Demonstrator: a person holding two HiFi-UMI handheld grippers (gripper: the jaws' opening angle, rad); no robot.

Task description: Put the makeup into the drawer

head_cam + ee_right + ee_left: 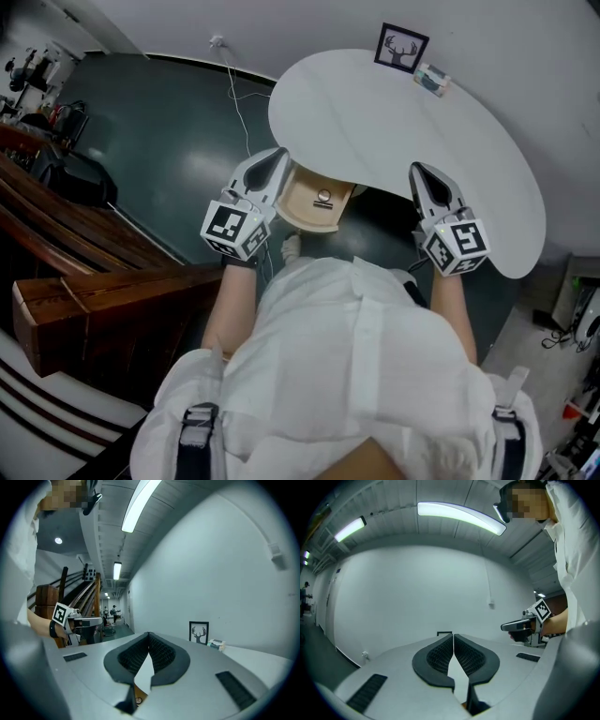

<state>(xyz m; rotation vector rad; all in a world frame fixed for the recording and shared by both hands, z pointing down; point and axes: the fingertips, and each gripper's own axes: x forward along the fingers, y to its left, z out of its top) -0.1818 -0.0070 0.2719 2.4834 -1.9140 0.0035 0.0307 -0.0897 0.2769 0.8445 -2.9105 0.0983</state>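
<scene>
A light wooden drawer point(302, 214) stands pulled out from under the white round table point(375, 131). Inside it lies a small round ring-shaped item point(323, 196). My left gripper point(278, 155) hovers at the table's near edge just left of the drawer; its jaws are shut and hold nothing point(453, 637). My right gripper point(415, 169) is to the right of the drawer, over the table edge, with its jaws shut and nothing in them point(149, 634). A small teal and white box point(433, 80) rests at the far side of the tabletop, out of reach of both grippers.
A framed deer picture point(401, 47) leans on the wall behind the table, next to the box. A cable point(236, 103) runs down the wall to the dark floor. Wooden stairs point(84, 281) are at the left. Clutter point(577, 319) sits at the right.
</scene>
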